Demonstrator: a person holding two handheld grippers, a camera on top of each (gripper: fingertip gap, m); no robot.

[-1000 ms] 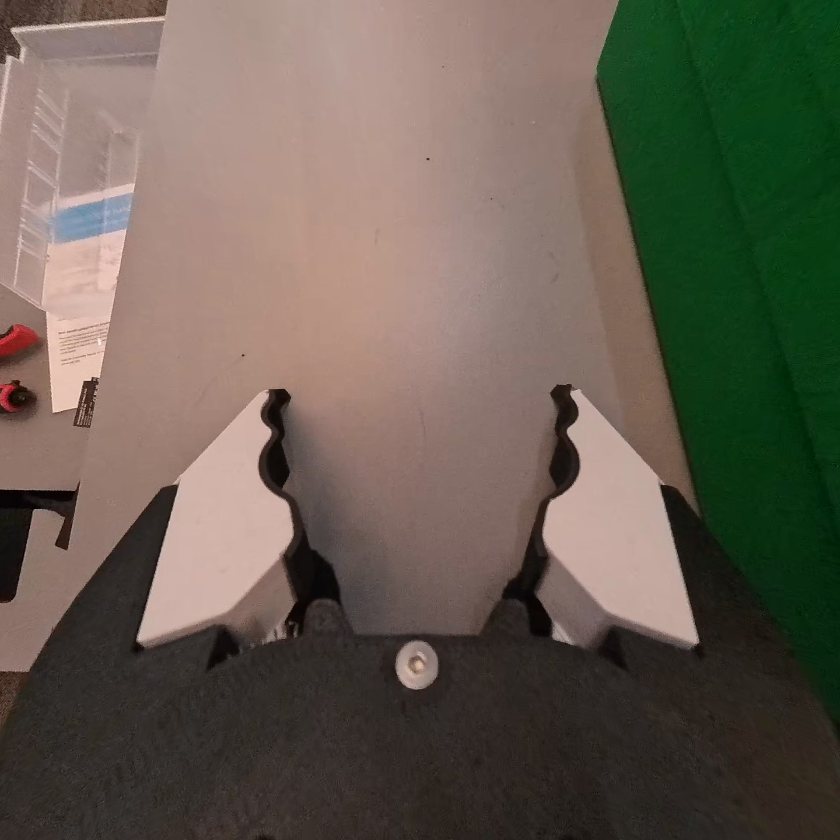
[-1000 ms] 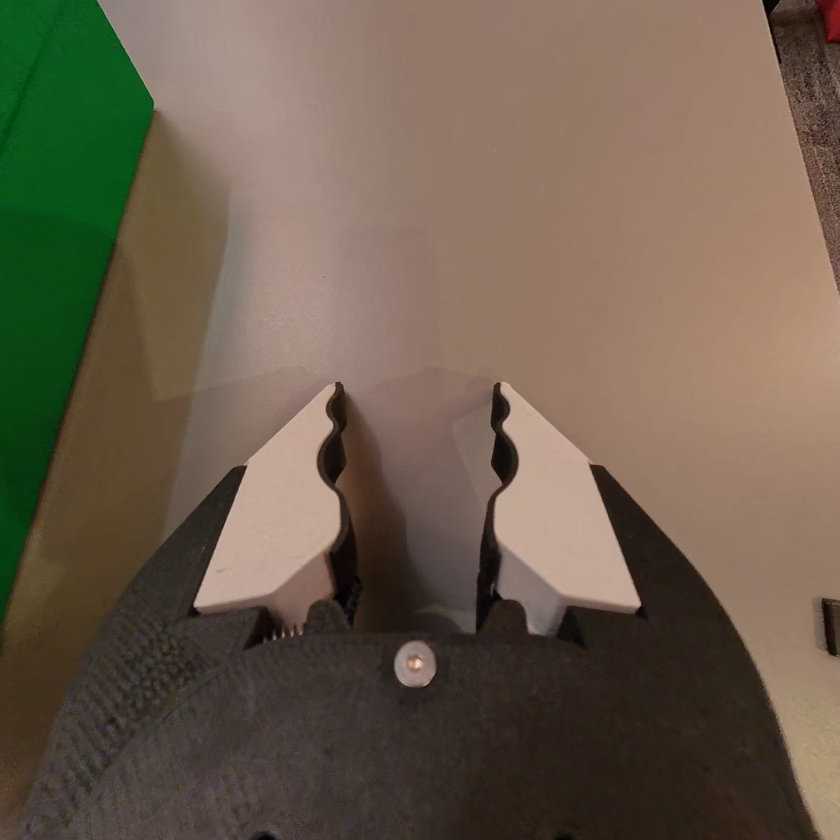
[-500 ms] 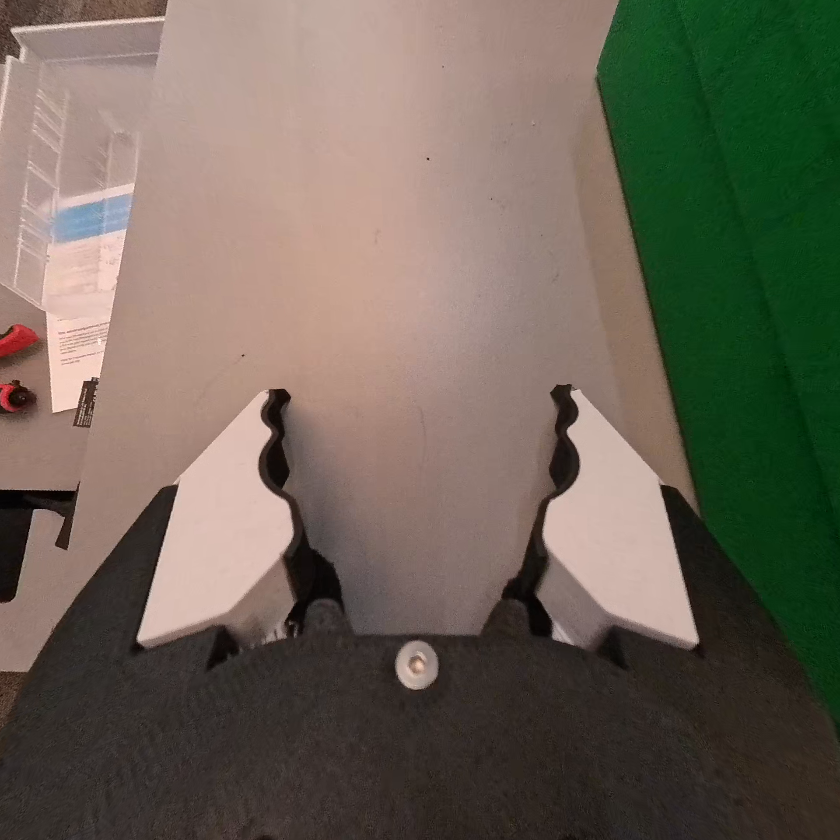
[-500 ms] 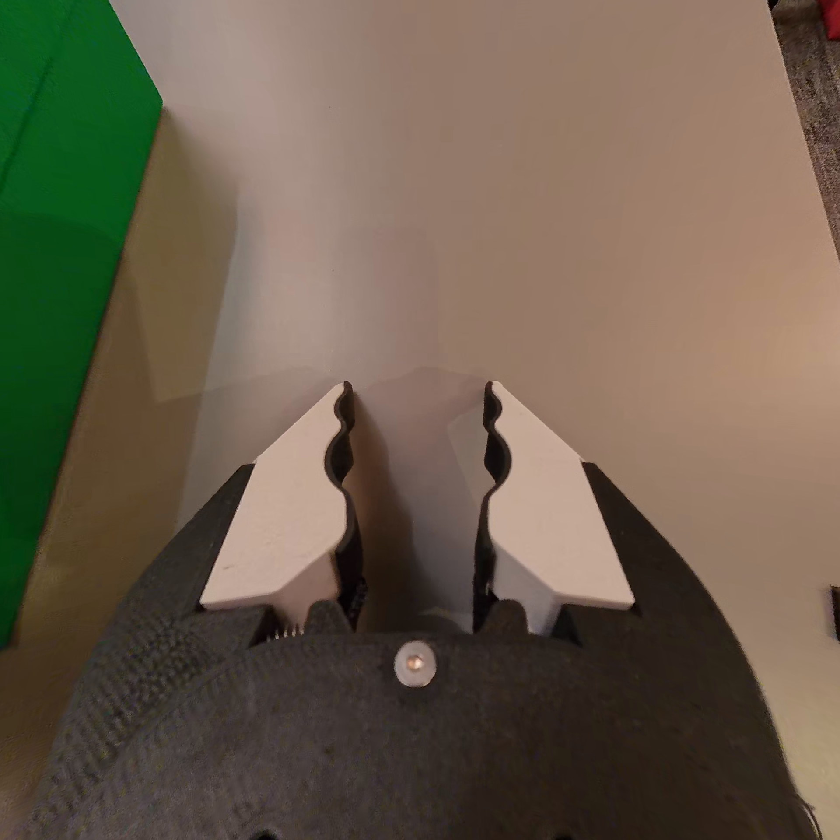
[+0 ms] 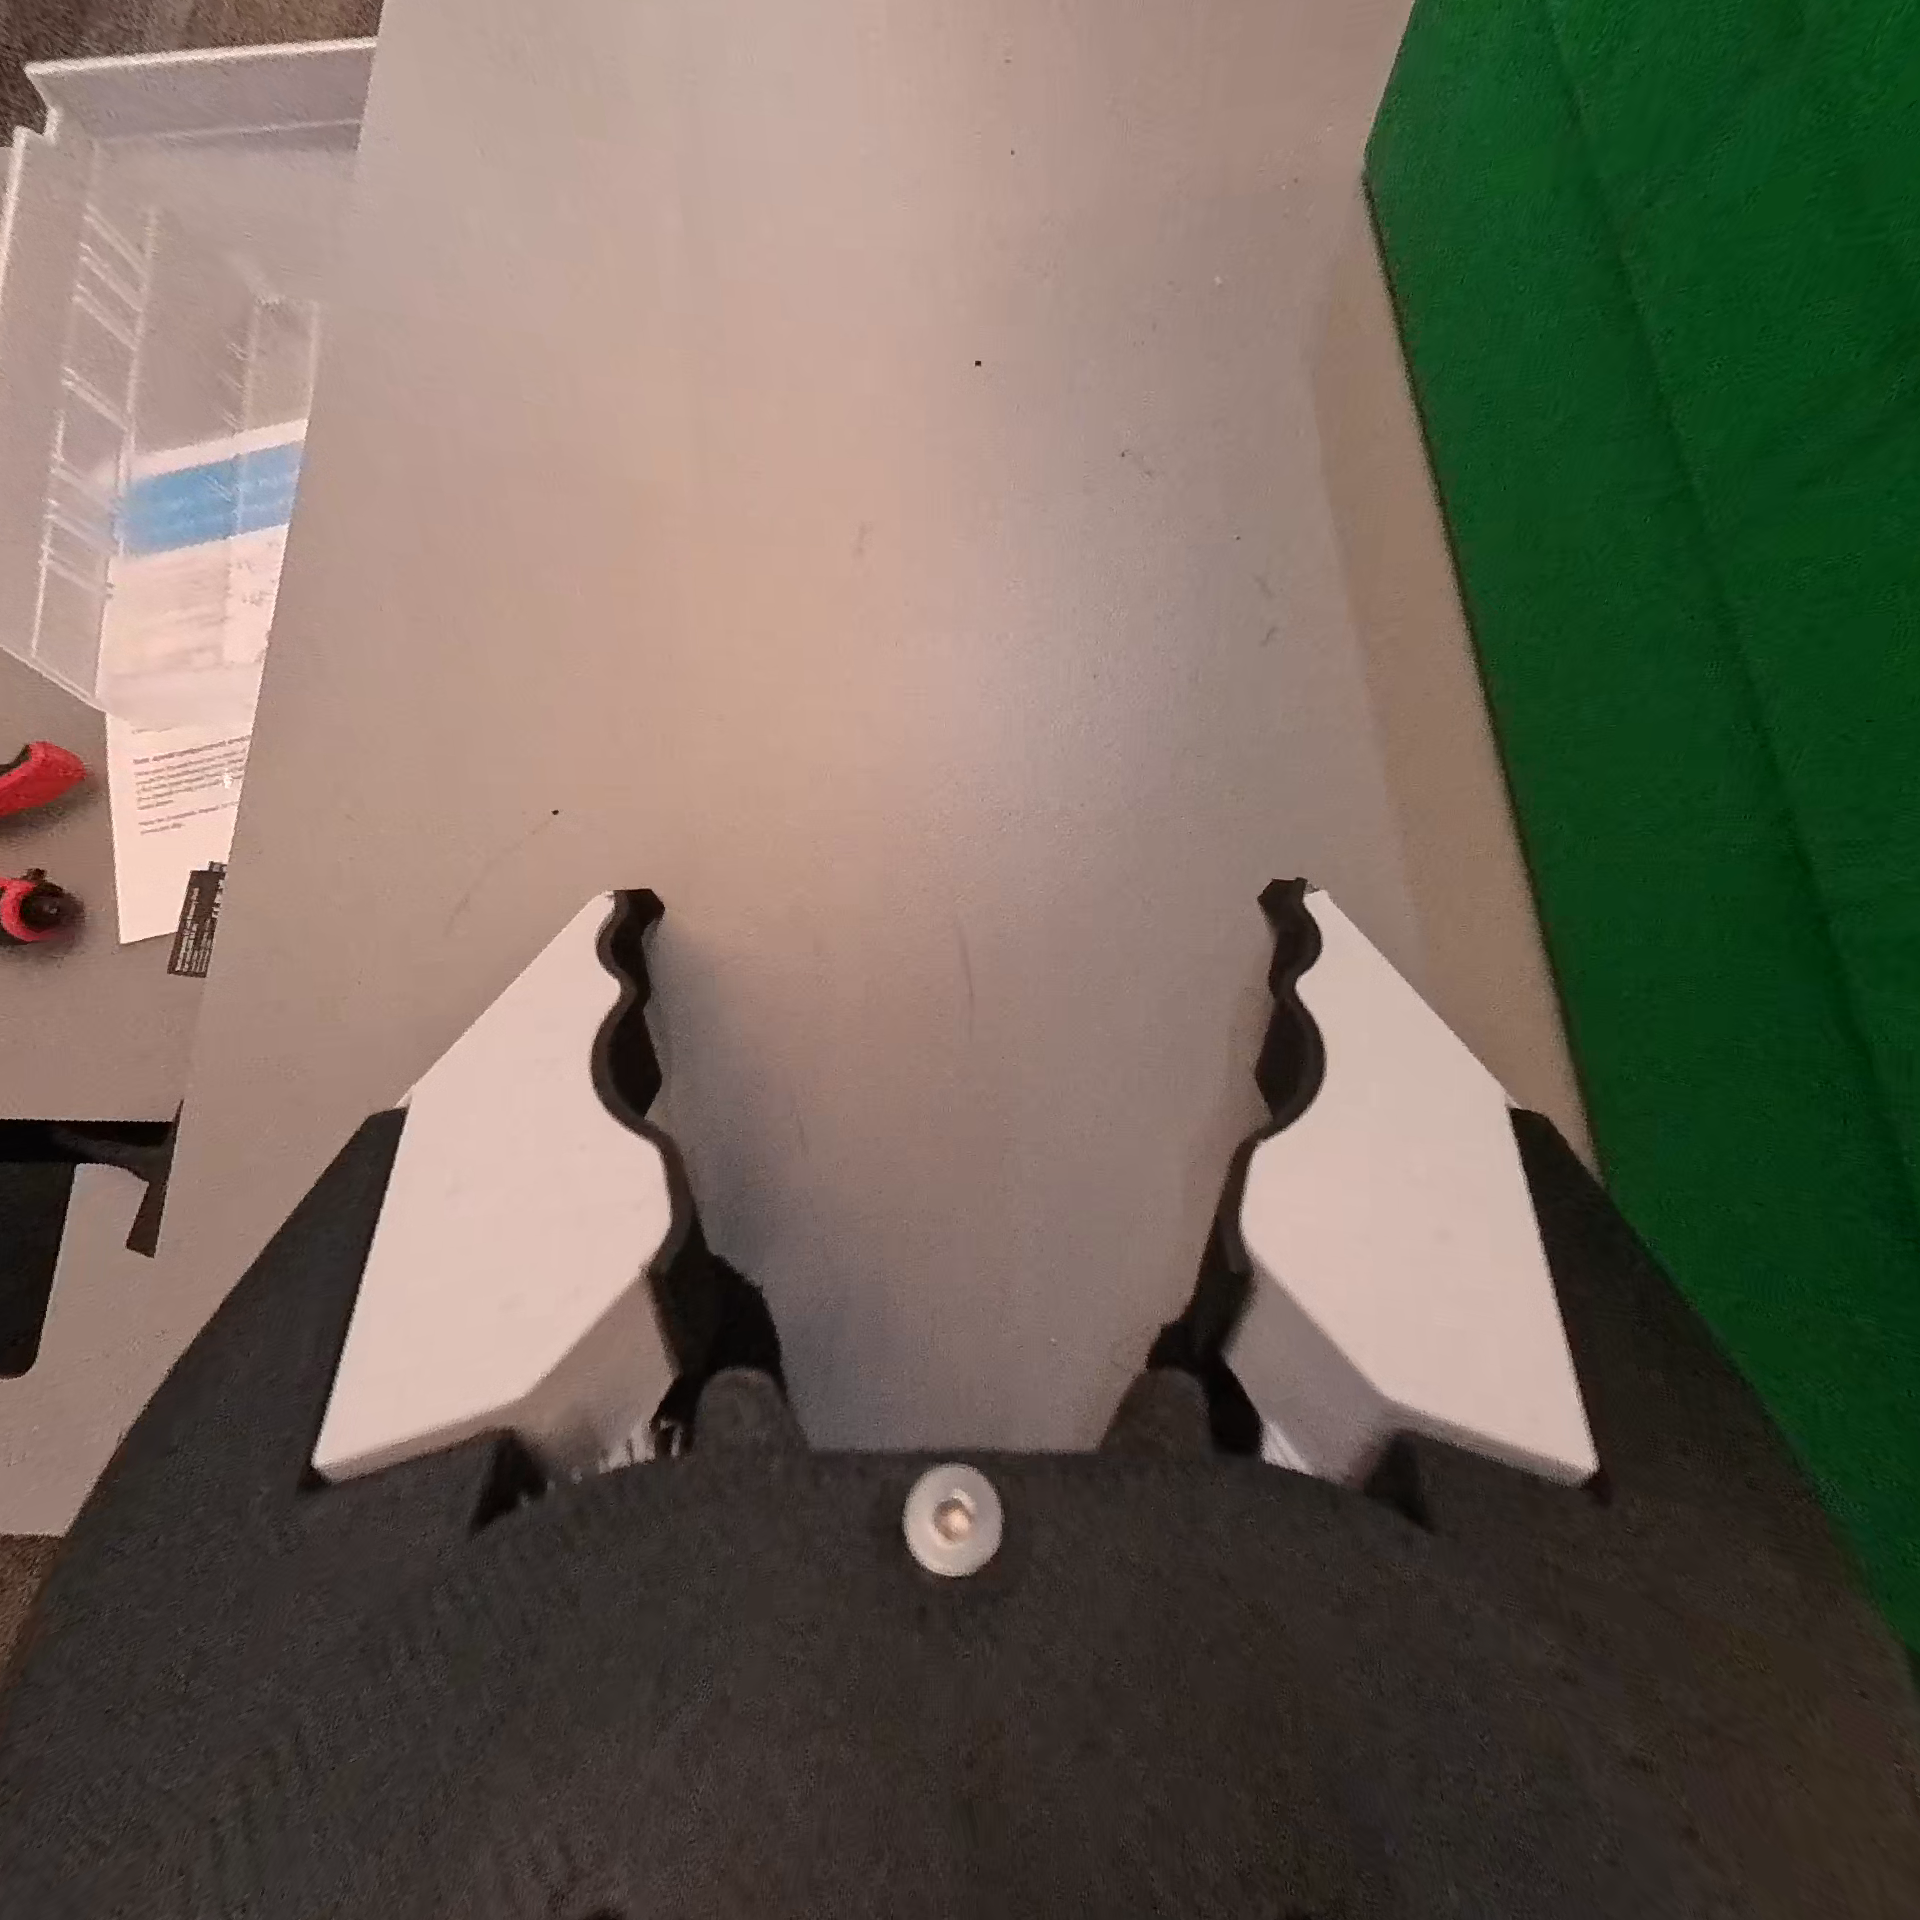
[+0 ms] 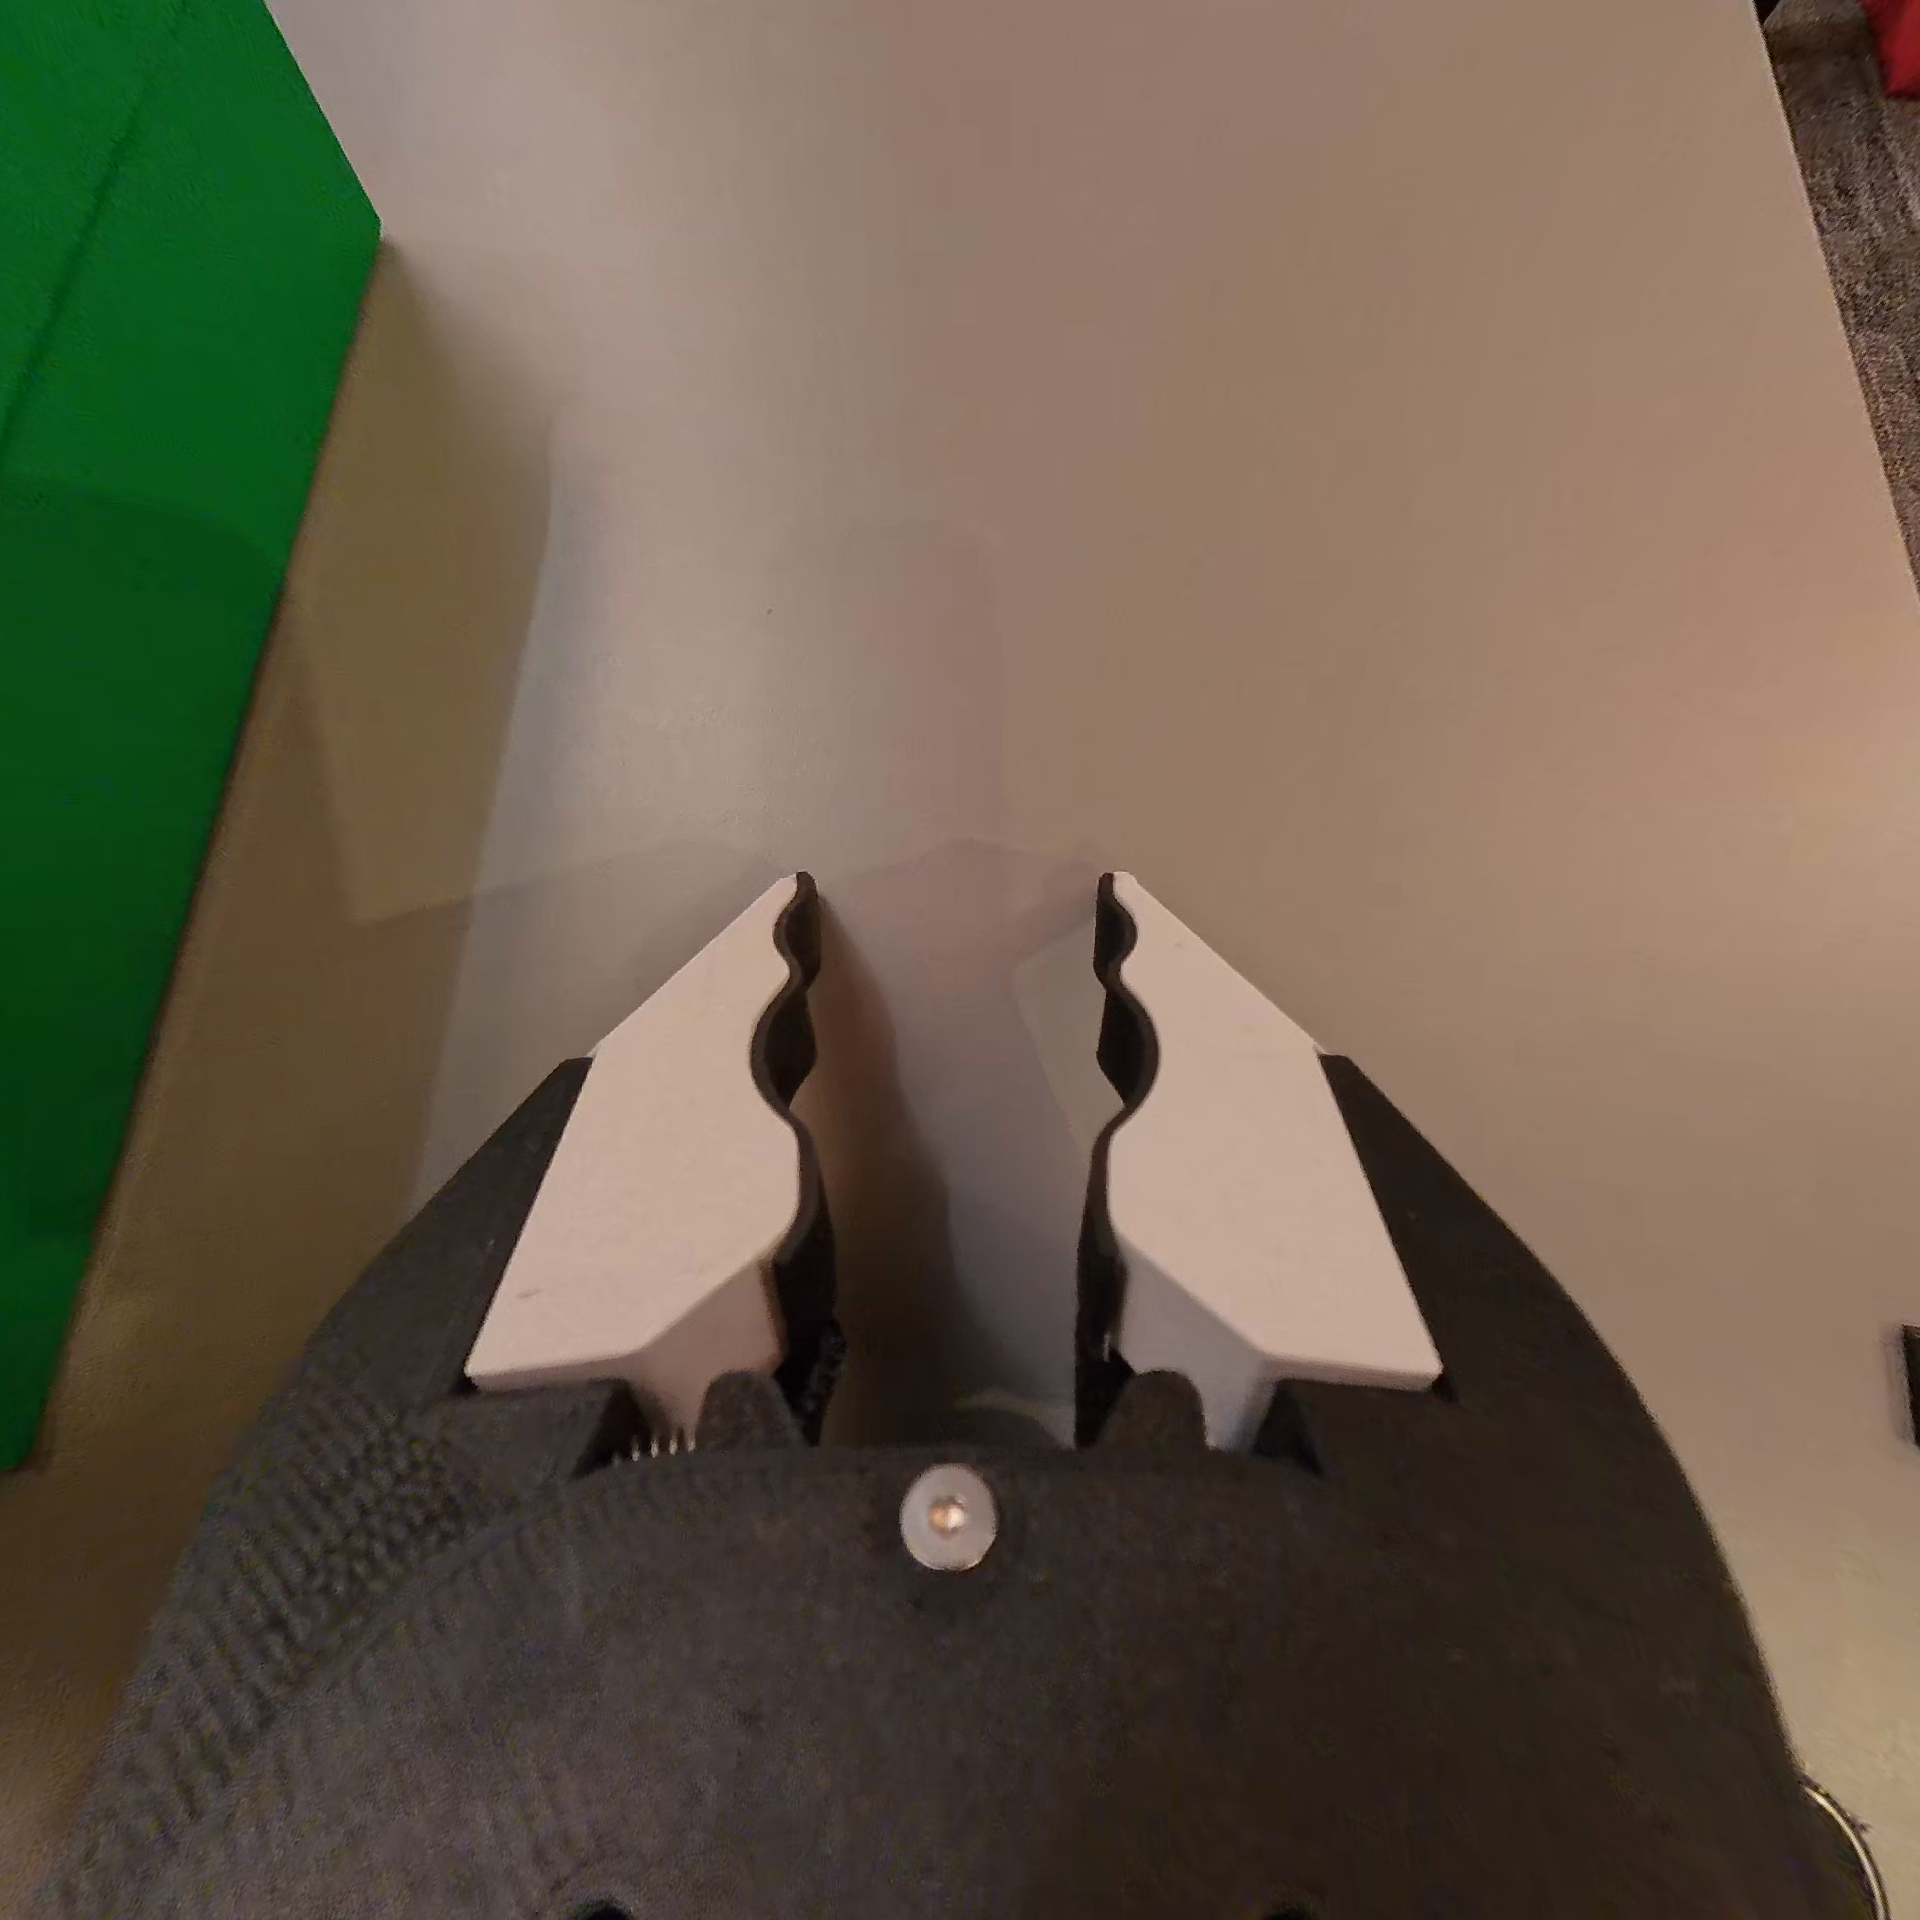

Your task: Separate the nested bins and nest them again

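Note:
A green bin point(image 5: 1683, 644) stands on the white table, filling the right side of the left wrist view. It also shows at the left edge of the right wrist view point(image 6: 135, 540). Only its outer walls show, so I cannot tell whether other bins are nested in it. My left gripper point(image 5: 961, 899) is wide open and empty over the table, left of the bin. My right gripper point(image 6: 956, 883) is open with a narrower gap, empty, over the table to the right of the bin.
The white table point(image 5: 831, 520) runs ahead between the grippers. Off its left edge lie a clear plastic organiser point(image 5: 135, 364), a white paper sheet point(image 5: 177, 810) and red tool handles point(image 5: 36, 779). Grey carpet point(image 6: 1860, 208) lies past the table's right edge.
The right gripper's fingers have drawn somewhat closer together, and the bin sits slightly further into the right wrist view. The left gripper has barely moved.

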